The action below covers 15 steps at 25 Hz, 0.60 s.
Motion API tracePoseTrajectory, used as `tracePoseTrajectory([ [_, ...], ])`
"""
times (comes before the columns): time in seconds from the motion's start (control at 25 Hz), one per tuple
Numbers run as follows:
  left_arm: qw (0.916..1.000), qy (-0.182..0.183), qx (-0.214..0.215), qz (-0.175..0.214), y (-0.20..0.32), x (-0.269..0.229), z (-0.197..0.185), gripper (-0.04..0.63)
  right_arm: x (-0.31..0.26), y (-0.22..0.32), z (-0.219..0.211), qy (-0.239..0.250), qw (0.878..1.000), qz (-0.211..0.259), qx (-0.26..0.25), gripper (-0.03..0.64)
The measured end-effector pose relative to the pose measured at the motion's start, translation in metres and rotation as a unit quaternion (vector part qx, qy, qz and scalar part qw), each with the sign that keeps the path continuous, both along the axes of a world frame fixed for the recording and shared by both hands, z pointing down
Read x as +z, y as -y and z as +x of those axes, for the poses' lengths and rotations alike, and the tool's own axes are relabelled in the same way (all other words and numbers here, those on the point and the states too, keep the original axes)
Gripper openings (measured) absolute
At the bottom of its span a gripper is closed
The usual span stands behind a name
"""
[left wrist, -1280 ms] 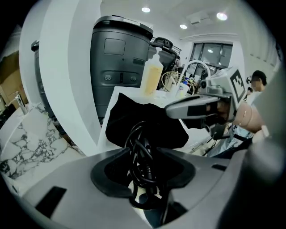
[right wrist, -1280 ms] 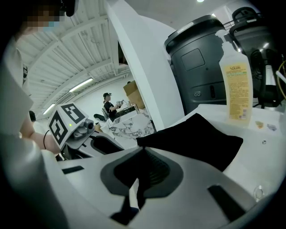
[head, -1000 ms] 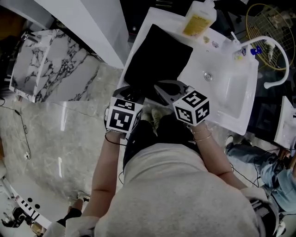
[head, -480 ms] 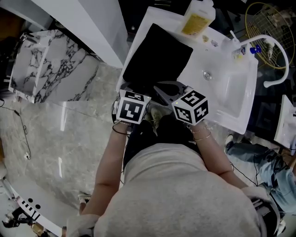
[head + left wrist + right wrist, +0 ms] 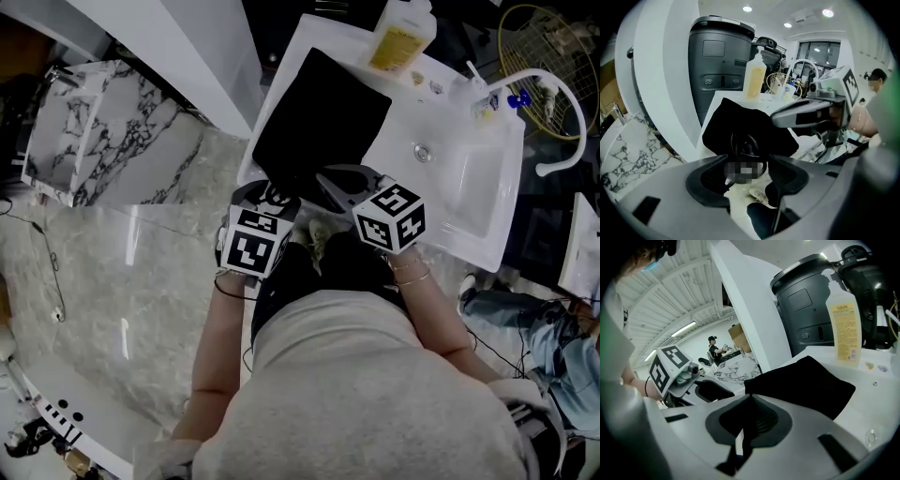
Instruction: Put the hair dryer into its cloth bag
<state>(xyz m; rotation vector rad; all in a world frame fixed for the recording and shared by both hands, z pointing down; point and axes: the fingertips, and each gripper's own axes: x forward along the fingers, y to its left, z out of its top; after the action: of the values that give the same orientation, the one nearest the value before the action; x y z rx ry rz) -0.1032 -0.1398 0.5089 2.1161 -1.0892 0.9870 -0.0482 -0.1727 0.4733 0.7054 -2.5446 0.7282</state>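
At the near end of the cloth bag [image 5: 319,112], the hair dryer [image 5: 749,145] is being left loose, straight ahead between the jaws of the left gripper [image 5: 746,173]. These jaws have just been opening. The right gripper [image 5: 743,420] is being held shut beside it.

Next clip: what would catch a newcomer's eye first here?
The black bag lying flat on the white sink counter, left of the basin, stands out most. At its near edge the left gripper has just been opening its jaws, with what looks like the dryer's round end between them, ungripped; the right gripper beside it is shut. A yellow bottle stands at the counter's back edge.
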Motion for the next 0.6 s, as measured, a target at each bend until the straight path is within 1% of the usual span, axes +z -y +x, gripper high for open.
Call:
tracePoseTrajectory([
  [0.16,0.9996,-0.010,-0.027,0.004,-0.007,0.004,-0.004,0.244,-0.002,0.000,-0.001,-0.001,1.000,0.000,0.001,0.009],
  [0.24,0.9995,-0.005,-0.030,0.009,-0.009,0.005,-0.006,0.242,-0.002,0.000,-0.001,-0.001,1.000,0.000,0.001,0.009],
  [0.32,0.9996,0.010,-0.020,0.015,-0.010,0.008,-0.006,0.235,-0.002,-0.001,-0.002,-0.002,1.000,-0.001,0.002,0.009],
  [0.44,0.9993,0.032,0.007,0.020,-0.010,0.013,-0.003,0.230,-0.001,-0.001,-0.002,-0.003,1.000,0.000,0.001,0.009],
  [0.52,0.9990,0.038,0.018,0.014,-0.010,0.015,-0.001,0.225,-0.002,-0.001,-0.003,-0.002,1.000,0.001,-0.001,0.008],
  [0.6,0.9991,0.037,0.019,0.007,-0.008,0.014,0.002,0.220,-0.003,0.000,-0.004,0.002,1.000,0.001,-0.001,0.008],
])
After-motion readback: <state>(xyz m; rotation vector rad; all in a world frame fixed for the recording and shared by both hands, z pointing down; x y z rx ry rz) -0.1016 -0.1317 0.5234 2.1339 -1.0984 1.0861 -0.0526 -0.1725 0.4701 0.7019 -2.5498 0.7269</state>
